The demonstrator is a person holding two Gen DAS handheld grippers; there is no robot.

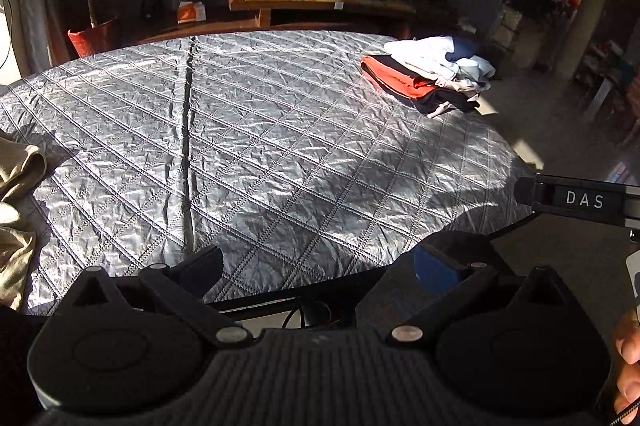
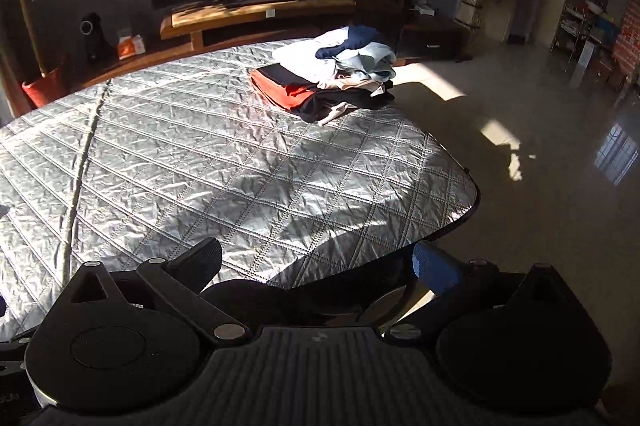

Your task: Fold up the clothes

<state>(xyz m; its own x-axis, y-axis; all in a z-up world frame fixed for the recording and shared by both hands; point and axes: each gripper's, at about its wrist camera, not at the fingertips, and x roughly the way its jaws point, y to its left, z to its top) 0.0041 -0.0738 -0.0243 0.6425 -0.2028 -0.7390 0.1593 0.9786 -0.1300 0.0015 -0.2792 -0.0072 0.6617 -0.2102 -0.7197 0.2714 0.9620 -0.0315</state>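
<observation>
Both the left claw [image 1: 316,266] and the right claw [image 2: 316,264] hang wide open and empty above the quilted counter [image 1: 248,145]. A pile of clothes [image 2: 336,77] sits at its far right corner: red and dark pieces lie flat beneath, pale and navy ones rumpled on top. A beige garment [image 1: 16,209] lies crumpled at the left edge, seemingly unfolded.

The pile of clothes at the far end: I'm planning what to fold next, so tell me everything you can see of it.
The pile of clothes lies at the far right corner of the silver quilted cover, partly in sunlight. At the bottom lie flat orange-red and black garments; on top sit crumpled white and pale blue pieces with a navy one uppermost. A pale strip trails out toward the near side. Neither gripper touches it.
</observation>
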